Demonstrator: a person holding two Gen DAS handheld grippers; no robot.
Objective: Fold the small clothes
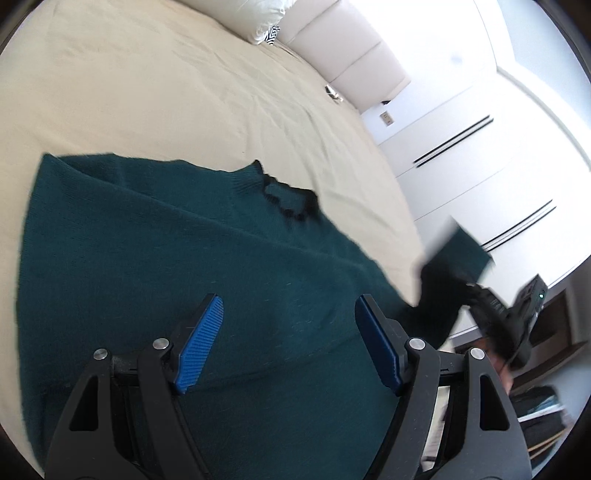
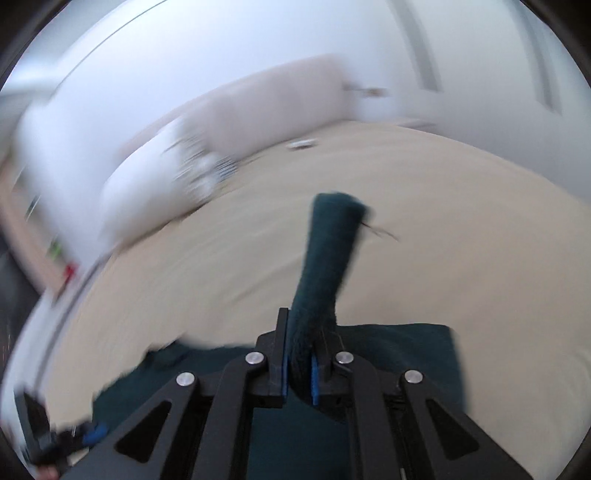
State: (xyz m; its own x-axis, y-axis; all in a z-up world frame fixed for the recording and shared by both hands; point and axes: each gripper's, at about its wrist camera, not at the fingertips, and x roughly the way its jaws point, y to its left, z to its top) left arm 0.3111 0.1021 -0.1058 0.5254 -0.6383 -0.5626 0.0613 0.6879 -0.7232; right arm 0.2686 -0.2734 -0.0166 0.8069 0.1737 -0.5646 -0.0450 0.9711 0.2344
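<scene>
Both hand-held grippers show in their own cameras. In the left wrist view the left gripper (image 1: pixel 288 343) has its blue pads (image 1: pixel 199 347) spread wide with nothing between them; it hangs over the dark teal knitted sweater (image 1: pixel 184 258), and whether the pads brush the knit cannot be told. In the right wrist view the right gripper (image 2: pixel 298 373) is clamped on a sleeve (image 2: pixel 328 258) of the same garment, the pads pressed on bunched knit, and the cuff end rises clear ahead of the fingers. A loose thread trails from the cuff, too thin and smeared to follow.

The sweater lies spread on the beige bed cover (image 1: pixel 166 92), its collar (image 1: pixel 288 195) turned toward the bed's far edge and the headboard (image 1: pixel 343 48). Its lower part is cut off by the gripper frame and the lens rim, so the hem cannot be seen. The raised sleeve shows again at the bed's right edge in the left view, blurred, with the right gripper's black body behind it.

Near the head of the bed lie white pillows (image 1: pixel 255 14), partly cropped and washed out by light, with a striped patch beside them. A small object (image 1: pixel 332 92) sits by the headboard, too small to identify. The right view is heavily motion-blurred; pillows and wall are smears. White wardrobe doors (image 1: pixel 461 155) stand beyond the bed.
</scene>
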